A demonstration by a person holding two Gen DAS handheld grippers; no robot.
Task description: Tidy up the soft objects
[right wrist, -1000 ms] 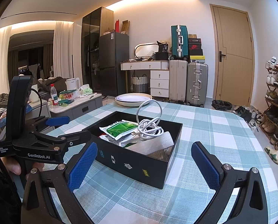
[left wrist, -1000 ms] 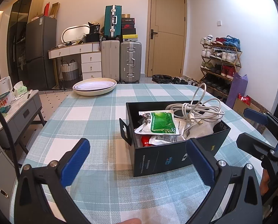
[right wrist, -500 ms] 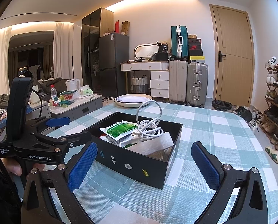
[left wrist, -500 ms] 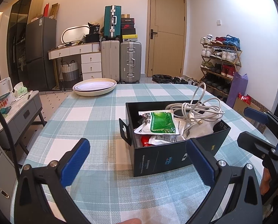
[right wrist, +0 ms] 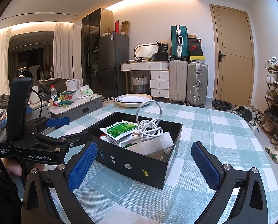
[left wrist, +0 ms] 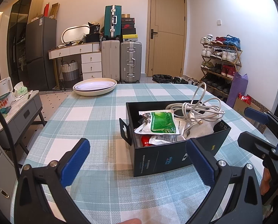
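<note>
Both tongs hang released, left gripper [left wrist: 137, 160] and right gripper [right wrist: 143, 160] empty. Mid-frame, the black box [right wrist: 139, 165] holds limp white cable [right wrist: 150, 128], best pinched at its bundled coils, and slippery green pouch [left wrist: 162, 124].

- The left black two-finger gripper with blue ribbed pads [left wrist: 137, 160] hangs level, jaws spread wide, nothing between them.
- The right black two-finger gripper with blue ribbed pads [right wrist: 143, 161] hangs level beside it, jaws equally wide, nothing held.
- A bare hand [right wrist: 14, 168] grips the left gripper's handle.
</note>
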